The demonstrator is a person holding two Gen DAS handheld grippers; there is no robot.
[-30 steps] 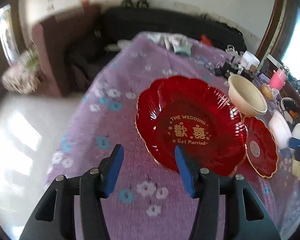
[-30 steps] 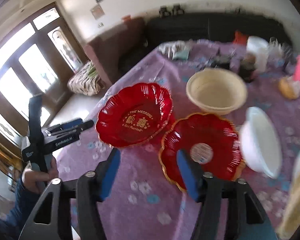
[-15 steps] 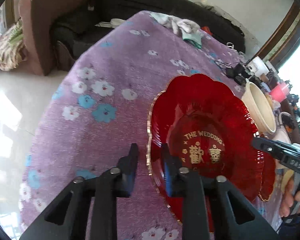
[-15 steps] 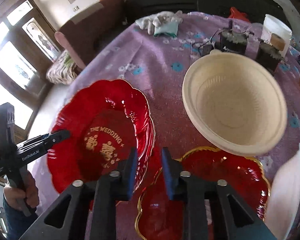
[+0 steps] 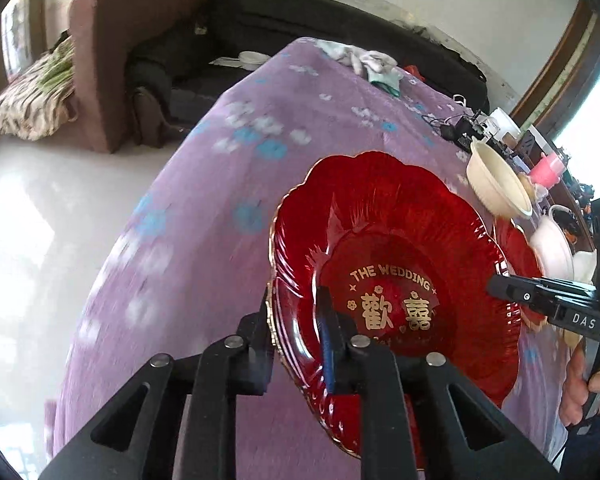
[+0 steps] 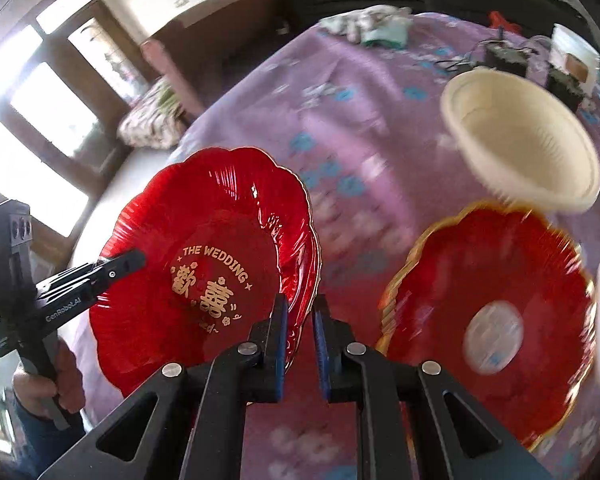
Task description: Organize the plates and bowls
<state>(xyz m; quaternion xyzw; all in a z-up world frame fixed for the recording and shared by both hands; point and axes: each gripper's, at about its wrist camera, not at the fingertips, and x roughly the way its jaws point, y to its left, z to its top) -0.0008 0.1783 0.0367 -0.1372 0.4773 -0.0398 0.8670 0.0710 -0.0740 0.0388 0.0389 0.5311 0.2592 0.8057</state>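
A large red scalloped plate (image 5: 400, 248) with gold "THE WEDDING" lettering is held over the purple flowered tablecloth (image 5: 236, 168). My left gripper (image 5: 296, 312) is shut on its left rim. My right gripper (image 6: 300, 316) is shut on its right rim (image 6: 304, 240); the plate (image 6: 208, 240) looks tilted and off the cloth. A second red plate (image 6: 488, 312) with a white centre lies to the right. A cream bowl (image 6: 524, 140) stands behind it, also in the left wrist view (image 5: 496, 184).
A white bowl (image 5: 552, 248) sits right of the plates. Black chargers with cables (image 6: 504, 60), a white container (image 6: 572, 52) and a pink bottle (image 5: 548, 168) stand at the table's far right. Crumpled cloths (image 6: 368, 24) lie at the far end. A sofa (image 5: 140, 80) stands beyond.
Both grippers went from open to shut on opposite rims of the wedding plate. The plate has come up off the cloth and tilted; the views are blurred from motion.
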